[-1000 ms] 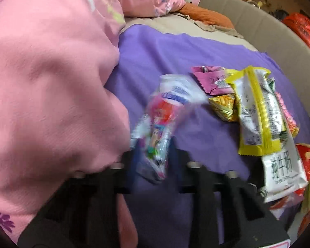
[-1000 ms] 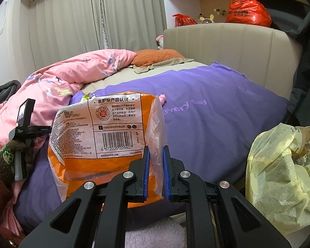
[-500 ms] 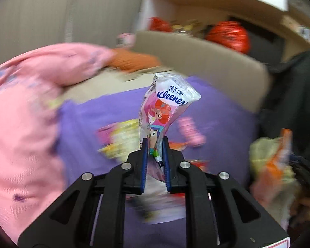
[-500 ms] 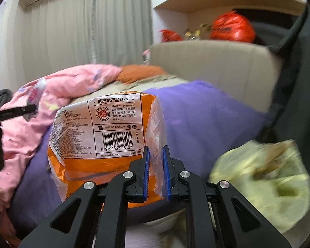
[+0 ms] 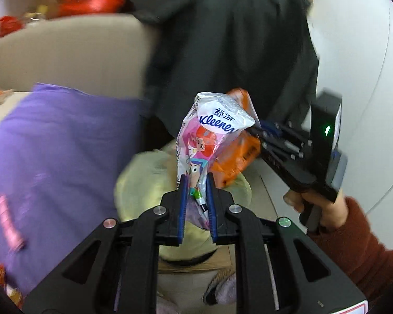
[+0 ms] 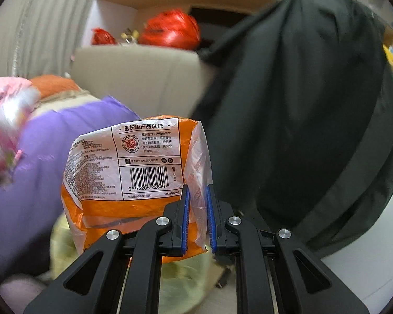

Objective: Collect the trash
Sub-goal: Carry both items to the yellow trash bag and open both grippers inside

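Observation:
My left gripper (image 5: 196, 185) is shut on a pink and white Kleenex tissue wrapper (image 5: 209, 136) and holds it upright above a pale yellow trash bag (image 5: 144, 180). My right gripper (image 6: 196, 196) is shut on the clear edge of an orange and white plastic package (image 6: 133, 167), held above the same yellow bag (image 6: 186, 272). In the left wrist view the right gripper (image 5: 256, 130) comes in from the right with the orange package (image 5: 238, 154) just behind the Kleenex wrapper. The Kleenex wrapper shows blurred at the left edge of the right wrist view (image 6: 5, 120).
A bed with a purple cover (image 5: 44, 141) lies to the left, with a pink wrapper (image 5: 9, 222) on it. A beige headboard (image 5: 65, 49) stands behind. A black coat (image 6: 301, 104) hangs over the bag. Red bags (image 6: 170, 30) sit on a shelf.
My left gripper has swung right from the bed to above the yellow trash bag, still holding the Kleenex wrapper. My right gripper has turned right with the orange package to above the bag.

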Tool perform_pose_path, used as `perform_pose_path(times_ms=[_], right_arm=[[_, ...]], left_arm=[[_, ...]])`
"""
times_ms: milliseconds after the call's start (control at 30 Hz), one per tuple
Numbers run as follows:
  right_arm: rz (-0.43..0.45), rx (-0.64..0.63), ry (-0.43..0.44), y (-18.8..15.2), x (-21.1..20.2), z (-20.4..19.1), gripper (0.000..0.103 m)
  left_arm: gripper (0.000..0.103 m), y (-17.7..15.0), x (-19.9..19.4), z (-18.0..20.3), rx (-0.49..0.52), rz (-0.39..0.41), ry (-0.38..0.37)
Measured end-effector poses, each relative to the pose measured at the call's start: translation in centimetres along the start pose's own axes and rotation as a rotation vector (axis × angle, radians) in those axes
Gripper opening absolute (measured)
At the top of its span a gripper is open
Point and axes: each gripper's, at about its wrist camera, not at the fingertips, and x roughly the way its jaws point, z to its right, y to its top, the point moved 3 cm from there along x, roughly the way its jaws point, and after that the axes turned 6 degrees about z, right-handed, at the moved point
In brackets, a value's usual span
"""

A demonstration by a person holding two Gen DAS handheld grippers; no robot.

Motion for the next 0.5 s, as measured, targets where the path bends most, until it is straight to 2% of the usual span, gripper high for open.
perform_pose_path(times_ms=[67, 100, 167, 267, 433, 500], right_arm=[[-0.049, 0.023, 0.034, -1.5, 1.6, 0.6, 0.013], [-0.069, 0.024, 0.048, -2.2, 2.2, 0.4, 0.013], [-0.107, 0.007, 0.074, -3.9, 3.4, 0.0, 0.013], [-0.139, -0.007, 0.147, -5.7, 4.3, -1.0, 0.013], [-0.162, -0.001, 0.289, -7.0, 5.6, -3.1, 0.013], [-0.159, -0.020, 0.318, -7.4, 5.2, -3.8, 0.013]], left_arm=[[0.013, -0.5, 4.8, -0.1, -0.008, -0.111, -0.031], [0.013, -1.1, 7.5, -0.7, -0.019, -0.174, -0.023], [0.012, -2.1, 11.2, -1.8, -0.002, -0.250, 0.032], [0.011, -3.3, 13.1, -2.8, 0.055, -0.299, 0.082], [0.010, -4.0, 13.7, -4.6, 0.046, -0.320, 0.100], [0.009, -3.7, 14.3, -4.8, 0.037, -0.318, 0.098]])
